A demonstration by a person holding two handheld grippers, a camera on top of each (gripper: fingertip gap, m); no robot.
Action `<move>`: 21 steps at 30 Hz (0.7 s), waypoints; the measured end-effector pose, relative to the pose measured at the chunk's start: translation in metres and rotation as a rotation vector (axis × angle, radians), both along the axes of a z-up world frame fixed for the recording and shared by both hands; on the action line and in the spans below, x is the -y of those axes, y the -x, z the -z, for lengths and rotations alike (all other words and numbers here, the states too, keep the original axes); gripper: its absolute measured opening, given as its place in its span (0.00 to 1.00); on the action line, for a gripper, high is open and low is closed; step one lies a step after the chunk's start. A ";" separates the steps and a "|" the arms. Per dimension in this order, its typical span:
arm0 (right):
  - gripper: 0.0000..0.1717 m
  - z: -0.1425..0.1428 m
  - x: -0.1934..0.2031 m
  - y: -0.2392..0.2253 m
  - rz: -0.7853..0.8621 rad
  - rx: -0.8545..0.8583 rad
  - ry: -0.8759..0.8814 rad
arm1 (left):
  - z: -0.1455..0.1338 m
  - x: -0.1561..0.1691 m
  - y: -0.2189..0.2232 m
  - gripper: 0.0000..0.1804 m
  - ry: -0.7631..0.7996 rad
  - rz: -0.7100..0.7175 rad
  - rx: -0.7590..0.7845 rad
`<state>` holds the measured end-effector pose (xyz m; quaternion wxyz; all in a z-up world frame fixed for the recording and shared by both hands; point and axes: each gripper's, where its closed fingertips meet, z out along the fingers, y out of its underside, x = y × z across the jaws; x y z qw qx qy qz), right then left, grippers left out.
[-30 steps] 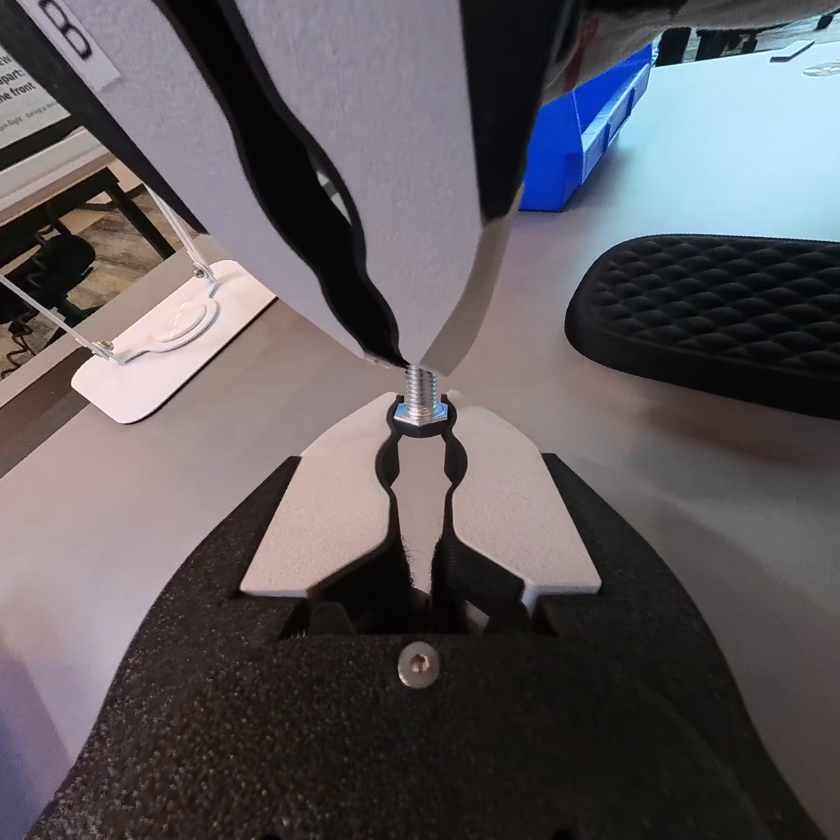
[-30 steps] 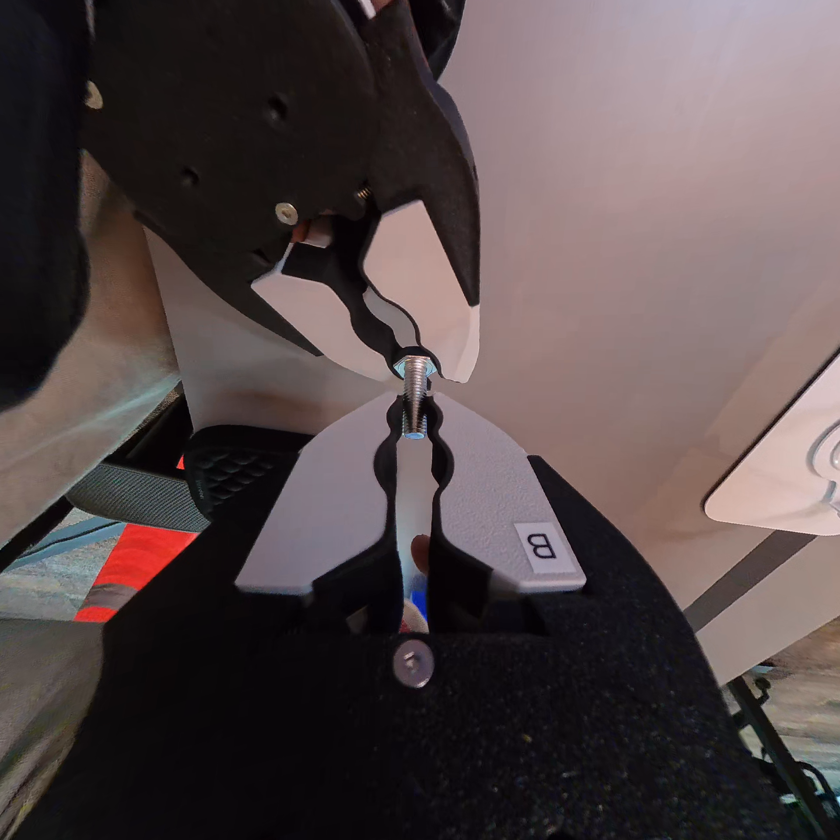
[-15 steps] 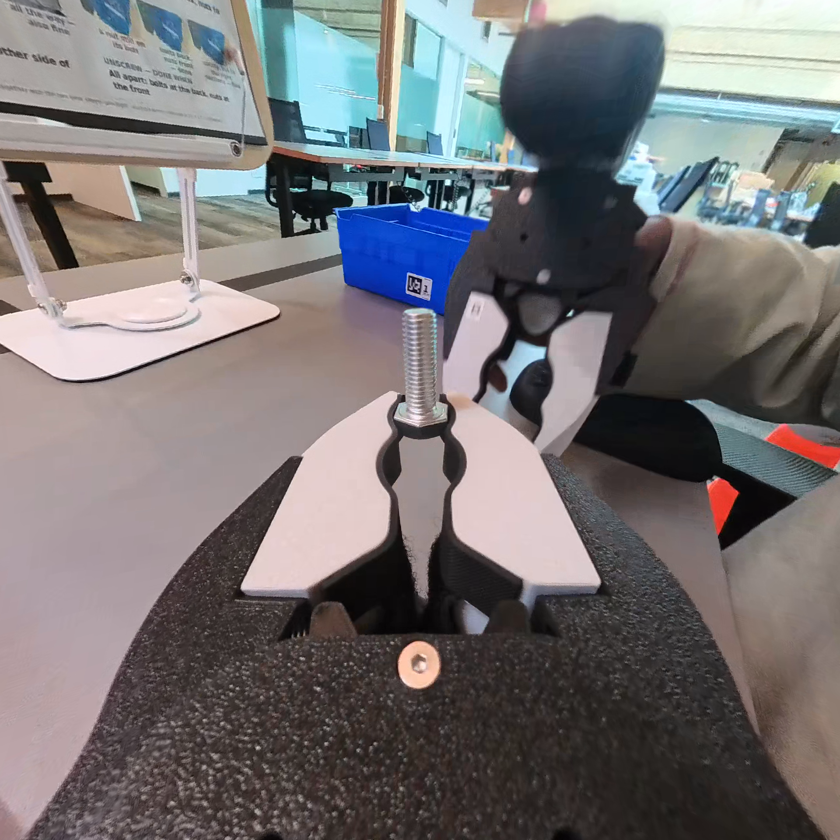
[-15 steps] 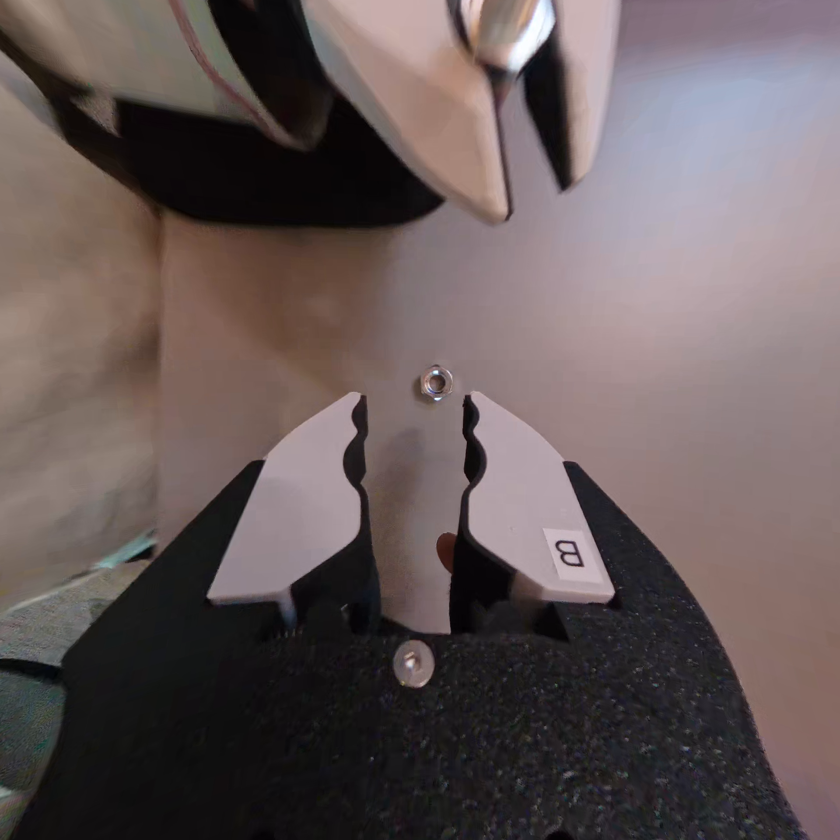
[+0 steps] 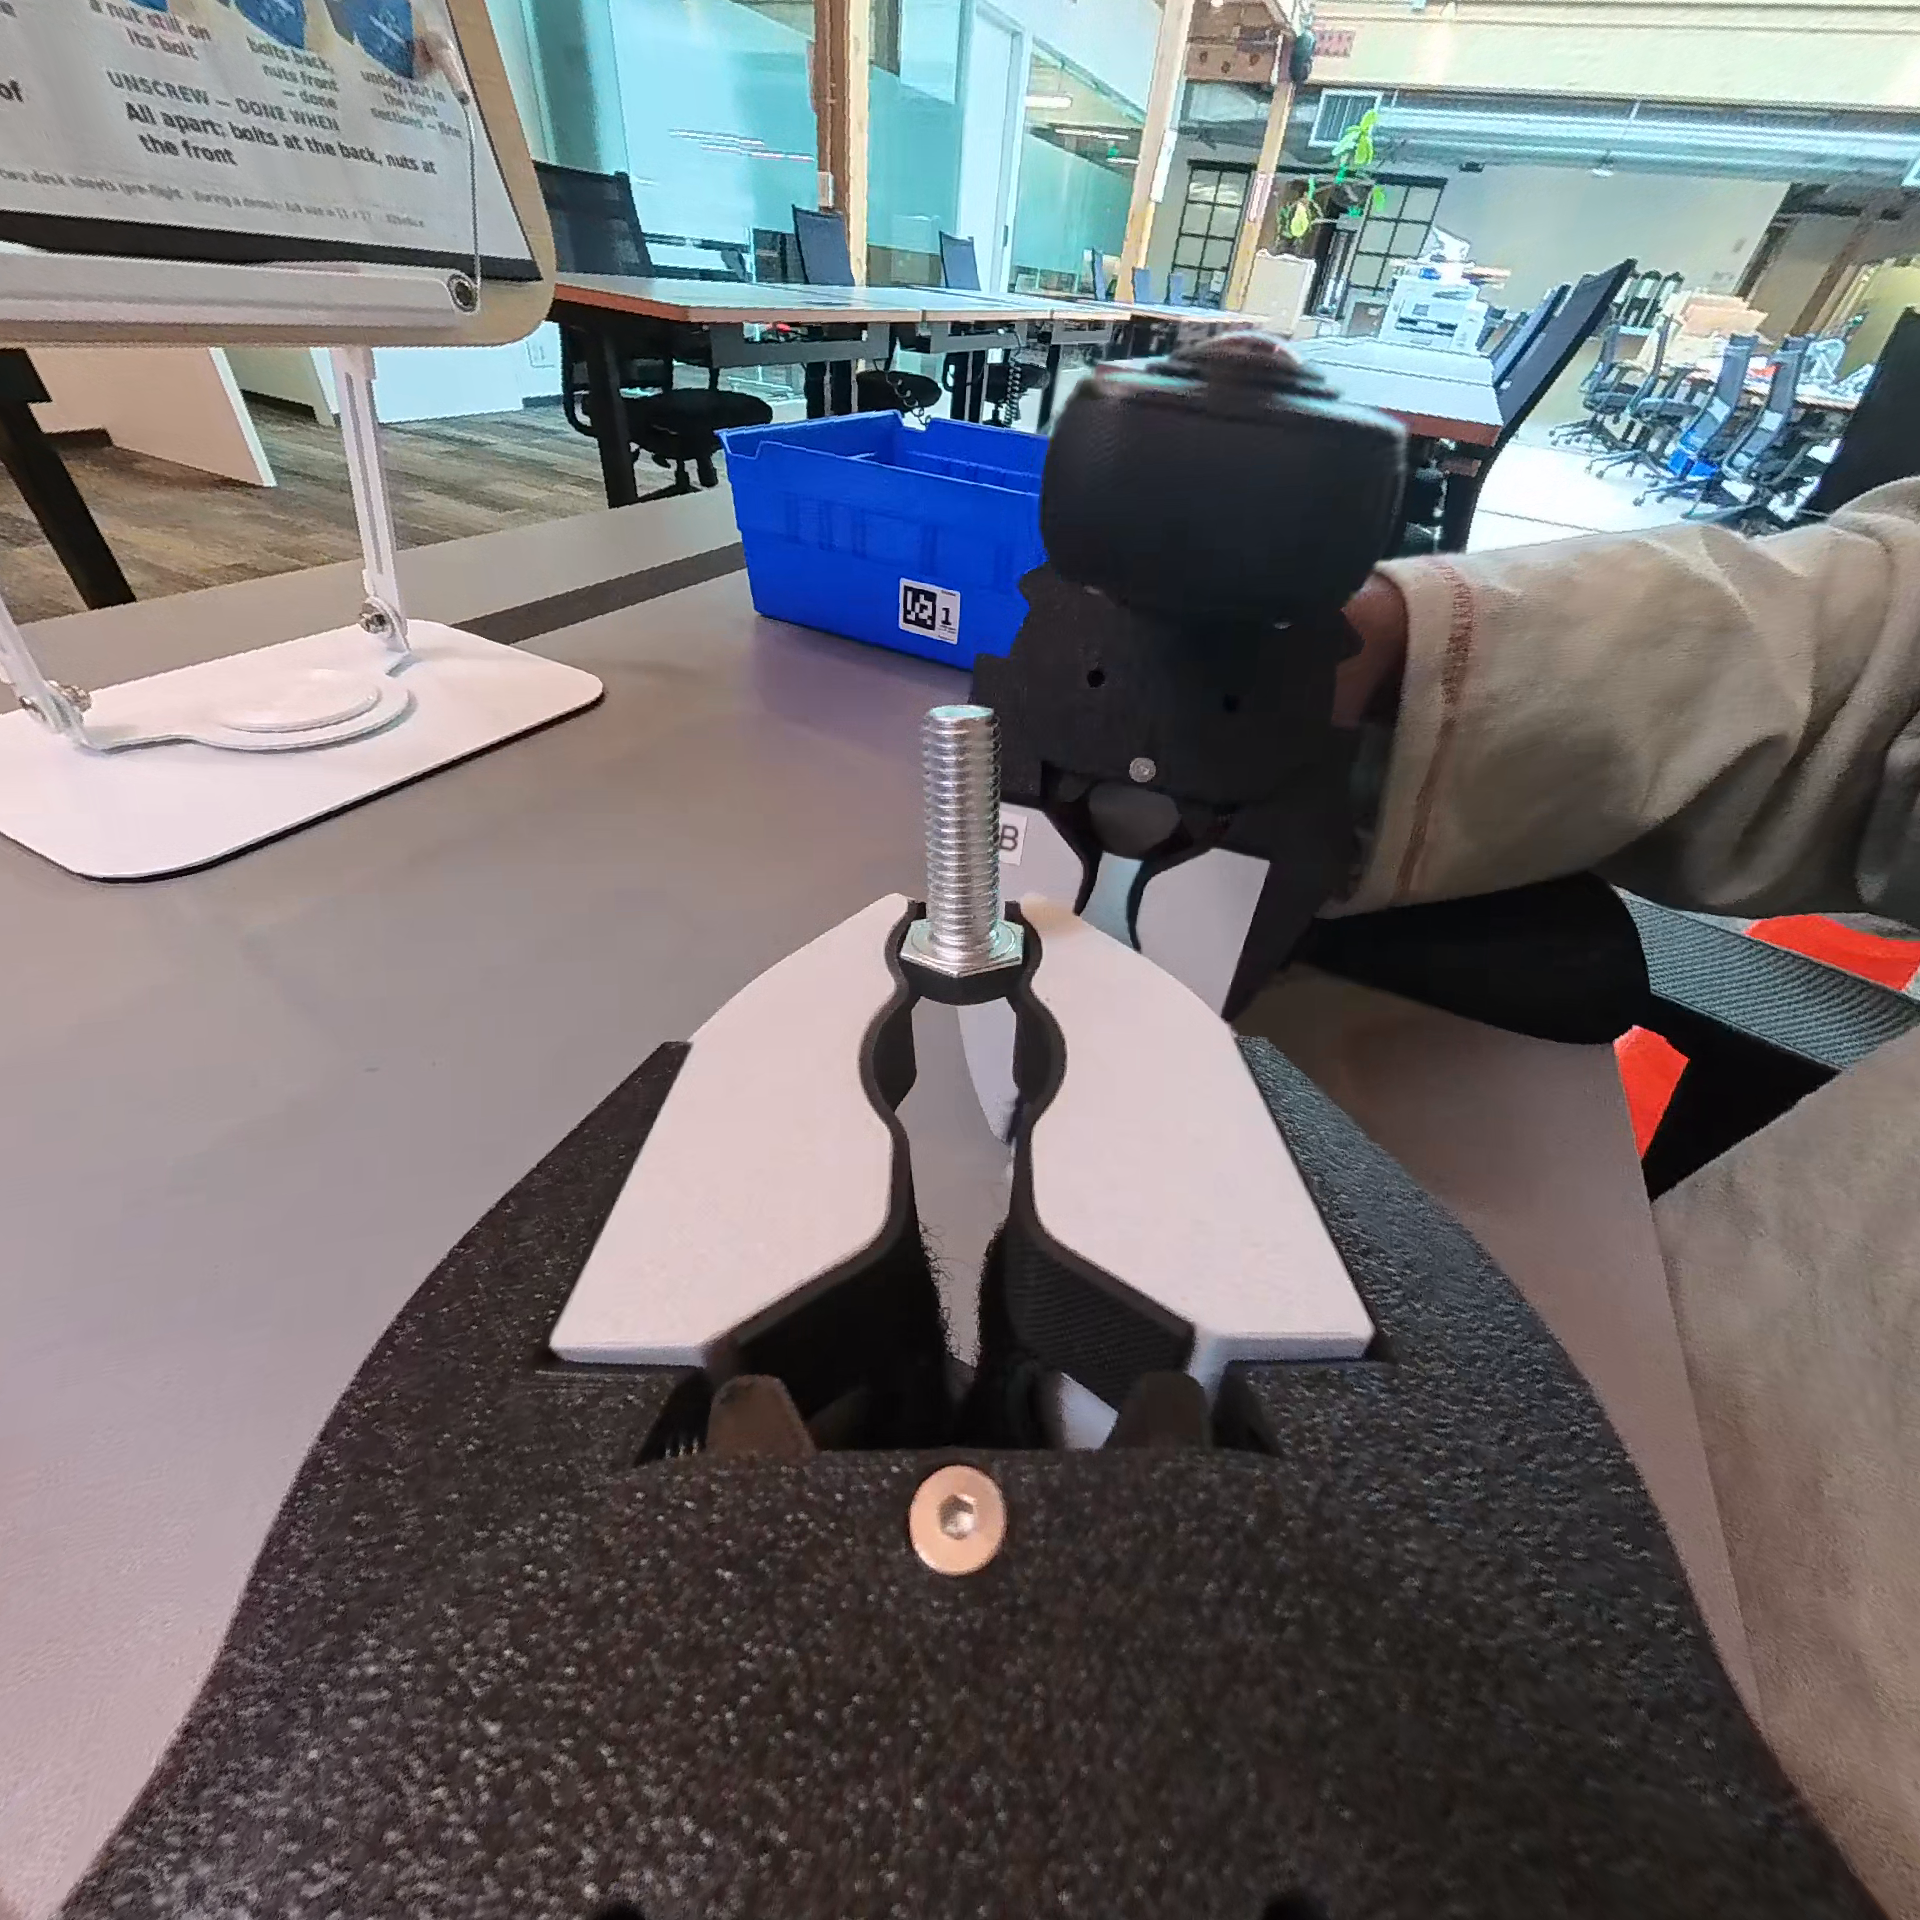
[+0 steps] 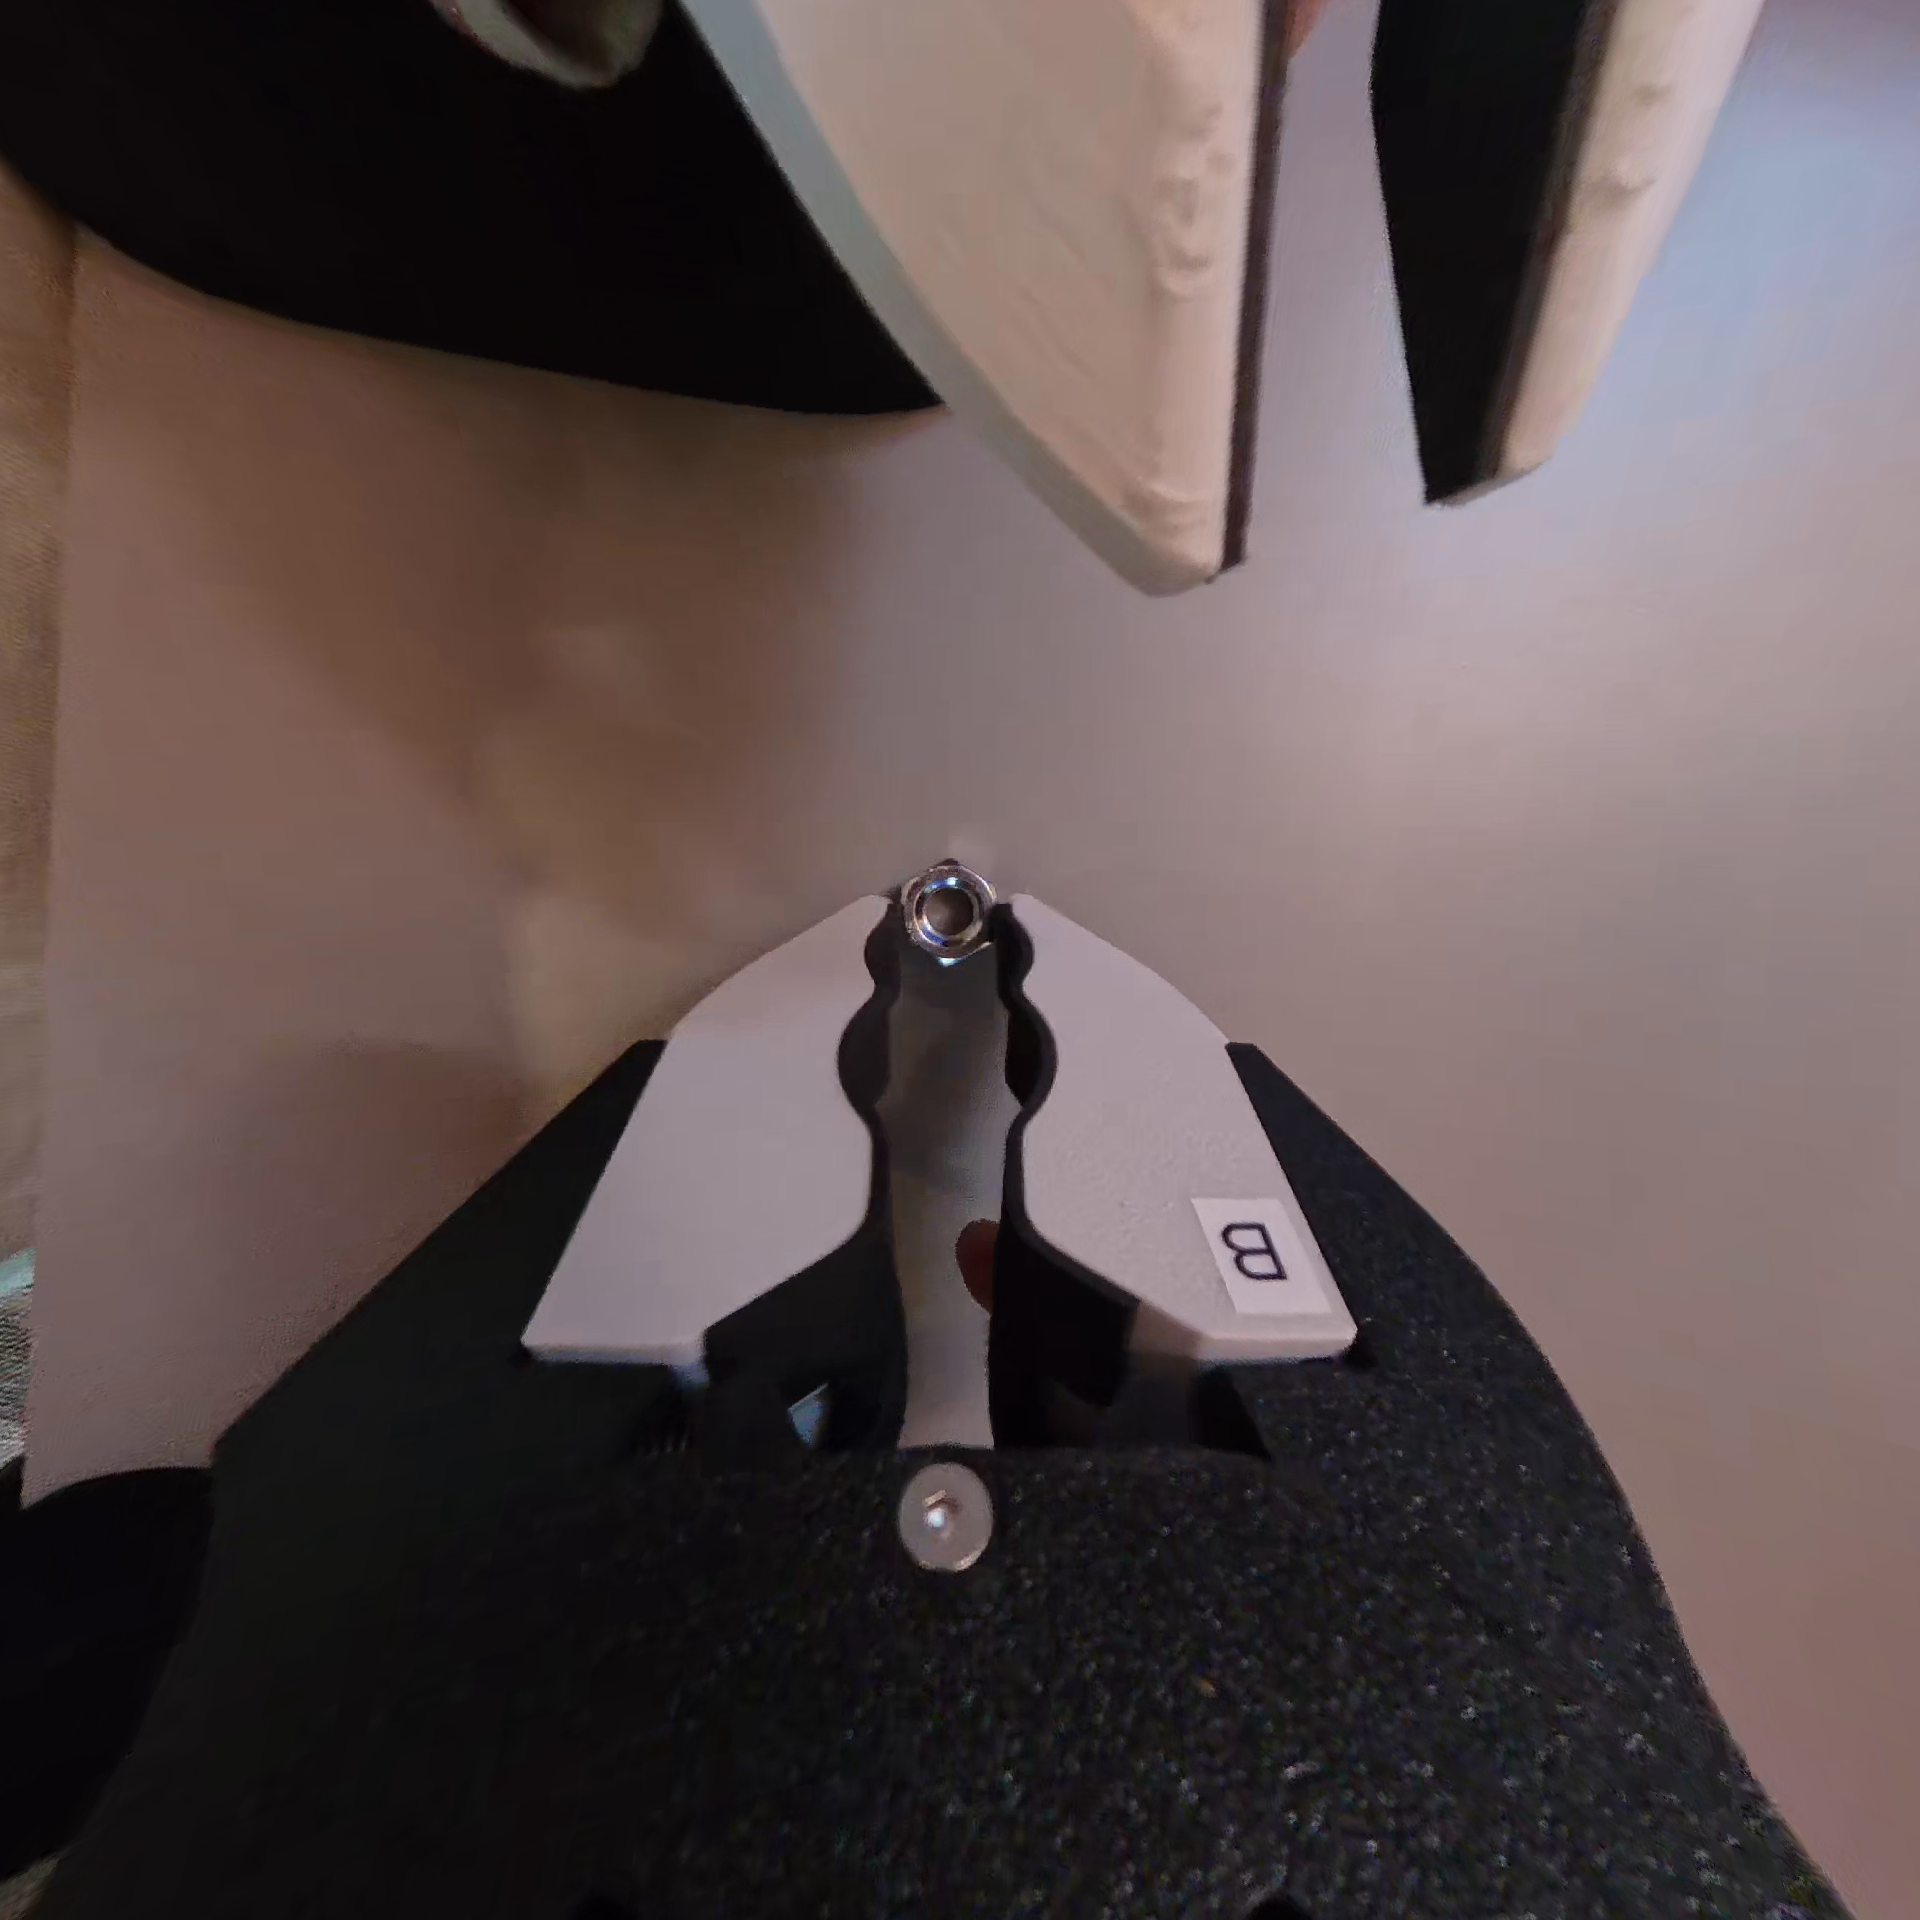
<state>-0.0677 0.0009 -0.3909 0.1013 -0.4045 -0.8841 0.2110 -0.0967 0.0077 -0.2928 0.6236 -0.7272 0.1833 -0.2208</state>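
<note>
My left tool [image 5: 961, 951] is gripping a silver bolt [image 5: 961, 831] by its hex head, pads pressing both sides, threaded shaft standing upright above the tips. My right tool [image 6: 948, 914] is pinching a small silver nut [image 6: 945, 916] at its tips, pointing down at the grey surface [image 5: 416, 987]. Beyond the left tool are sitting a blue bin [image 5: 873, 540] and a white stand [image 5: 260, 727].

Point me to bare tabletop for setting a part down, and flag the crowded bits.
Free: grey table between the white stand base, the blue bin and the left gripper holding the bolt. Crowded: right side, where the right gripper, sleeve and black pad sit together.
</note>
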 end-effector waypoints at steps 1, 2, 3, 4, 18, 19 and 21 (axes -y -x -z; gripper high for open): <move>0.10 -0.002 0.001 0.000 -0.017 -0.015 0.000 | 0.000 0.001 -0.001 0.08 -0.001 0.010 0.000; 0.10 -0.006 0.001 0.000 -0.030 -0.029 -0.002 | -0.001 0.001 -0.002 0.08 -0.004 0.025 0.001; 0.10 -0.013 -0.001 -0.002 -0.044 -0.042 -0.003 | -0.003 0.003 -0.006 0.08 -0.012 0.055 0.001; 0.10 -0.025 -0.003 -0.005 -0.065 -0.055 -0.001 | -0.007 0.005 -0.011 0.08 -0.029 0.105 0.004; 0.10 -0.160 0.034 -0.011 -0.598 -0.082 -0.001 | -0.009 0.030 -0.070 0.08 -0.085 0.632 0.019; 0.10 -0.156 0.035 -0.010 -0.614 -0.062 -0.017 | -0.008 0.030 -0.071 0.08 -0.081 0.635 0.015; 0.10 -0.151 0.035 -0.008 -0.632 -0.029 -0.038 | -0.007 0.030 -0.071 0.08 -0.076 0.638 0.011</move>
